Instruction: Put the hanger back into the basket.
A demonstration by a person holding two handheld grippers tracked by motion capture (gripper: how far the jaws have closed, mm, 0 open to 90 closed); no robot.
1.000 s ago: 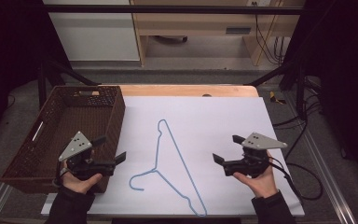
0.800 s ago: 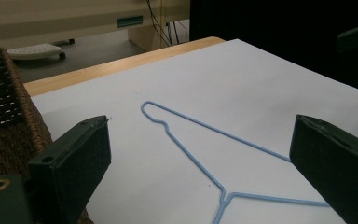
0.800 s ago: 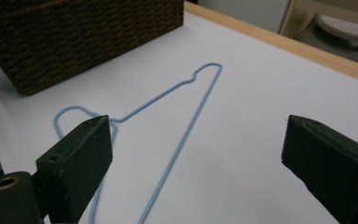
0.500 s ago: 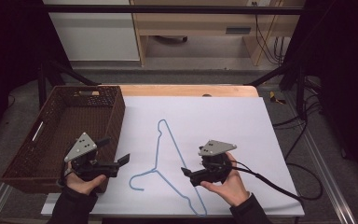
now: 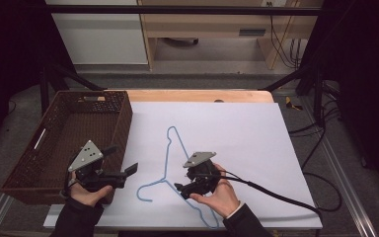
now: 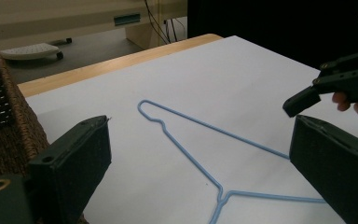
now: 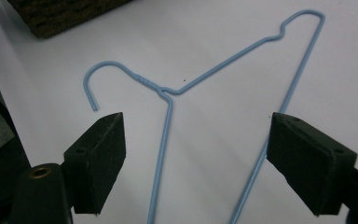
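A light blue wire hanger [image 5: 167,148] lies flat on the white table top [image 5: 237,138], its hook toward the near edge. My right gripper [image 5: 181,181] hovers just over the hanger's neck. In the right gripper view the jaws of that gripper [image 7: 198,126] stand apart and have just been closing. Two wires of the hanger [image 7: 168,121] run between them, and neither pad touches a wire. My left gripper [image 5: 123,159] is open beside the basket, left of the hook. In the left gripper view this gripper [image 6: 203,128] looks along the hanger [image 6: 191,149] with nothing between its pads.
A dark brown wicker basket [image 5: 121,123] stands on the table's left side, close to my left hand, and shows as basket [image 6: 4,121] and basket [image 7: 65,14]. A black cable [image 5: 276,192] trails right from the right gripper. The wooden table edge [image 5: 197,95] runs along the back.
My right gripper has moved left across the table from the right side and dropped lower over the hanger's neck. The left gripper has stayed beside the basket.
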